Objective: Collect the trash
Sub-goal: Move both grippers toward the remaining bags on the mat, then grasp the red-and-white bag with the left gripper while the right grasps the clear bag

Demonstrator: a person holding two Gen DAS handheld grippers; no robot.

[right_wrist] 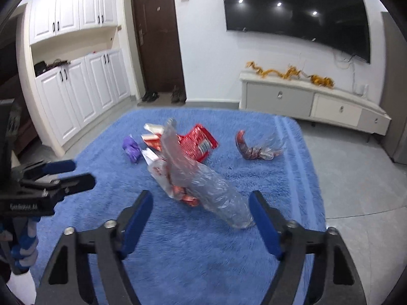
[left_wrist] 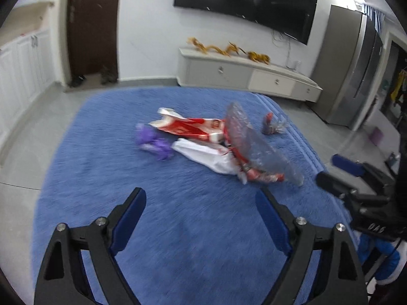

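Trash lies in a loose heap near the middle of the blue carpet (right_wrist: pixel 229 267), and as far as I can see none of it has been collected yet. The nearest piece to me is a crumpled clear plastic bag (right_wrist: pixel 203 185), which stands up in a ridge and runs toward my right gripper (right_wrist: pixel 201 218). Under and behind it sit a red snack packet (right_wrist: pixel 198 143), a white wrapper with red print (right_wrist: pixel 159 171) and a purple wrapper (right_wrist: pixel 132 148) off to the left edge of the heap. One more twisted wrapper, red and clear (right_wrist: pixel 254 148), lies apart on the right side of the carpet.

My right gripper has its jaws spread fairly wide, with the near tip of the clear bag just reaching in between them; the pads do not press on it, so I am holding nothing there. My left gripper (left_wrist: pixel 201 216) is also wide and empty, hovering over bare carpet short of the heap, the purple wrapper (left_wrist: pixel 152 145) and white wrapper (left_wrist: pixel 208 157) well ahead of it.

I judge the task to be at its very start: both grippers approaching, no piece lifted. I see no bin or trash bag to drop things in, so I cannot tell where the pieces go. Everything is left to do: the clear bag first, I expect, then the packets, then the stray wrapper.
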